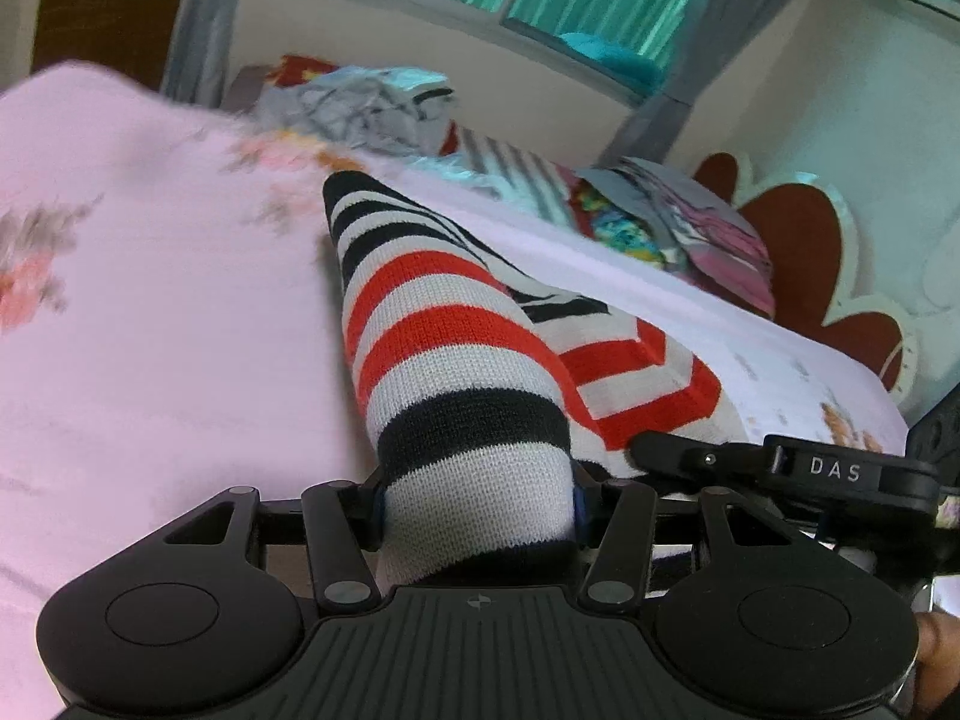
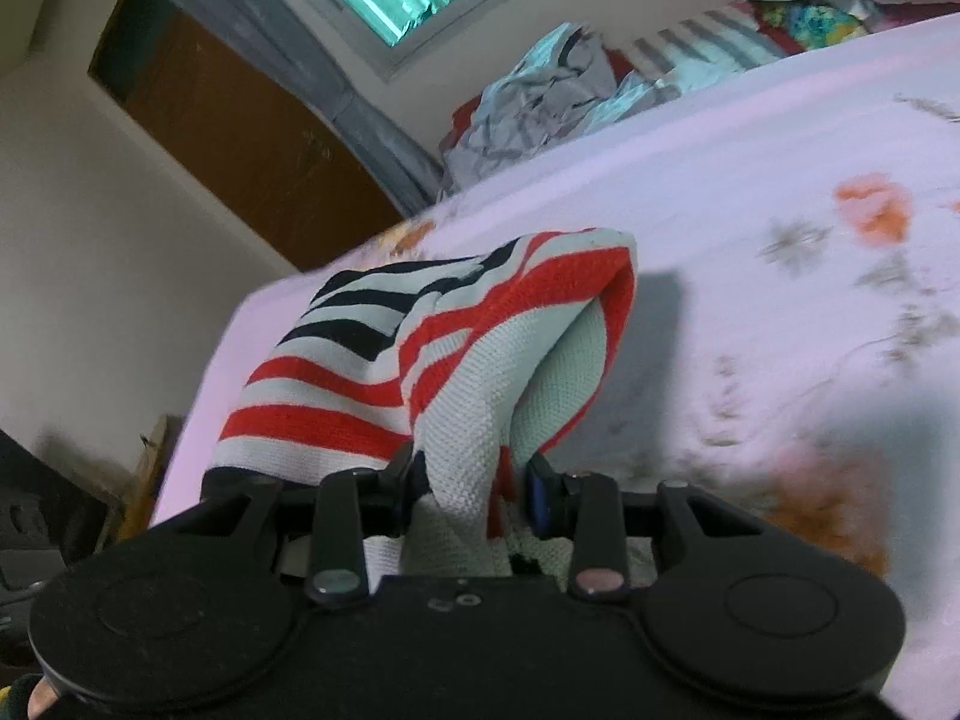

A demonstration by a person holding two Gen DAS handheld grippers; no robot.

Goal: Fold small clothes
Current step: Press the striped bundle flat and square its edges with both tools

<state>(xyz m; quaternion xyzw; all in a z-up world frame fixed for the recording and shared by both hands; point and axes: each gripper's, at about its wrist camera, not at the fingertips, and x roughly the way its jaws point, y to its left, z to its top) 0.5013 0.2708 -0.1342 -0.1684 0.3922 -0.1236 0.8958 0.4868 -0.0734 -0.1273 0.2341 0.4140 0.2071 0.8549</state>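
Both the left gripper [image 1: 477, 504] and right gripper [image 2: 471, 492] pinch the striped knit garment [image 1: 444, 348]; soft, light, floppy, best held at edges

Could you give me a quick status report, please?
Left gripper and right gripper both shut on striped garment. Garment over pink sheet. Nothing in the way.

Striped garment [image 1: 444, 354] in red, white and black; bedsheet [image 2: 750, 276] pale pink with orange flowers.
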